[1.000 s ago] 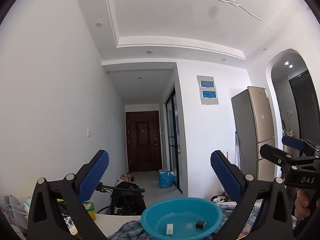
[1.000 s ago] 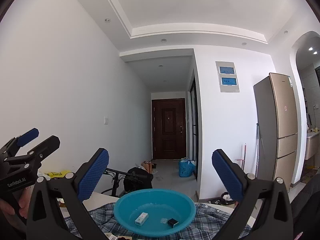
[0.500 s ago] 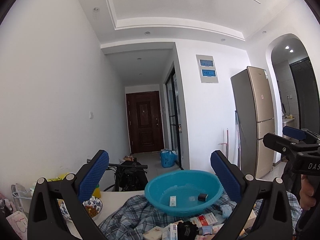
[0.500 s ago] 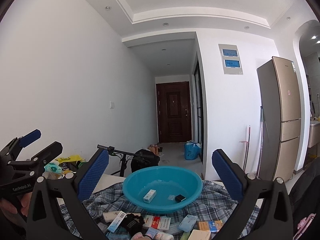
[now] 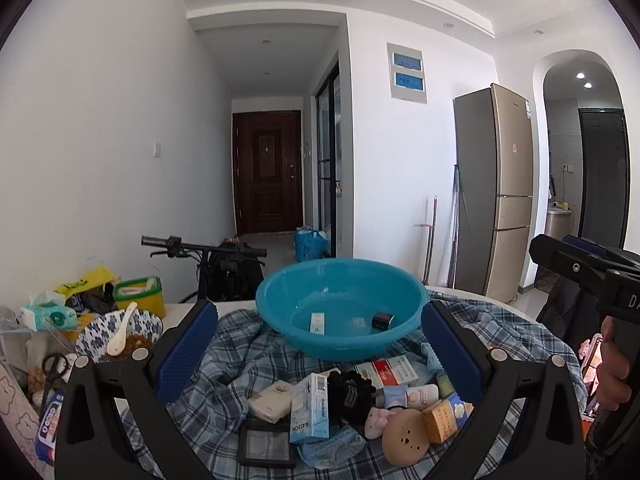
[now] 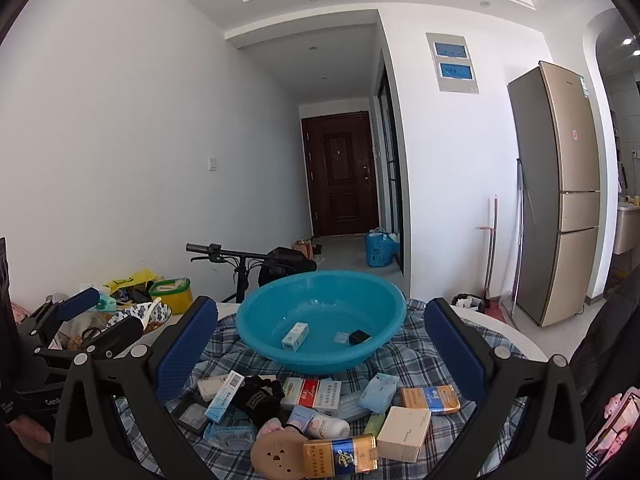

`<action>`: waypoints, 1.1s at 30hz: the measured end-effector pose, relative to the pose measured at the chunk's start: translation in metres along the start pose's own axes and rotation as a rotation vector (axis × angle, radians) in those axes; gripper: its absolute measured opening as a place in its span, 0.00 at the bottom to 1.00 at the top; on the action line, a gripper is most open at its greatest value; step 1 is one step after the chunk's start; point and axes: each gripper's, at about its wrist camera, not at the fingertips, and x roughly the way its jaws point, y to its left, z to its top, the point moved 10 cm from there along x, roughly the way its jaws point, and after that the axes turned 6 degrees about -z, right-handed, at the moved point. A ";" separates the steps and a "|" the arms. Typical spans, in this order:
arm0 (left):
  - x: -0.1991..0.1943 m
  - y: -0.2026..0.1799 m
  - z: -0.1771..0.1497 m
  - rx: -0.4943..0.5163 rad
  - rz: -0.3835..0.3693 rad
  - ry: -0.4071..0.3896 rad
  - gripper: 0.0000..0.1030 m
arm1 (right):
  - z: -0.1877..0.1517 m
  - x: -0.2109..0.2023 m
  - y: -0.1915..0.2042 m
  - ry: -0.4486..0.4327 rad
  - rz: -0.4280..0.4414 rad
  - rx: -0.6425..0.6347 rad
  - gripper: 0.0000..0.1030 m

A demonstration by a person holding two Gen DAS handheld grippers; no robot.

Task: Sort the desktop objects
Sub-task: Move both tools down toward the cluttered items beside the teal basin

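Note:
A blue basin stands on a checked cloth; a small white box and a small black box lie in it. A pile of small boxes, tubes, a black glove and a tan round thing lies on the cloth in front of it. My left gripper is open and empty above the pile. My right gripper is open and empty, also above the pile.
At the left stand a patterned bowl with a spoon, a green-lidded tub, tissues and scissors. A bike handlebar is behind the table. A fridge stands at the right.
Both cameras have tilted down from the ceiling and hallway toward the table. The pile of objects in front of the basin has come into view. Both grippers stay open.

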 end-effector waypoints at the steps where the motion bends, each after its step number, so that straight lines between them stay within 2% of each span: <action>1: 0.005 0.001 -0.005 -0.015 -0.005 0.016 1.00 | -0.004 0.003 -0.002 0.011 -0.008 0.001 1.00; 4: 0.020 0.005 -0.023 -0.053 -0.010 0.066 1.00 | -0.015 0.009 -0.008 0.044 -0.023 0.006 1.00; 10: 0.039 0.005 -0.051 -0.043 -0.009 0.137 1.00 | -0.038 0.020 -0.016 0.112 -0.033 0.011 1.00; 33: 0.073 0.015 -0.131 -0.136 -0.041 0.352 1.00 | -0.119 0.049 -0.029 0.349 -0.019 0.066 1.00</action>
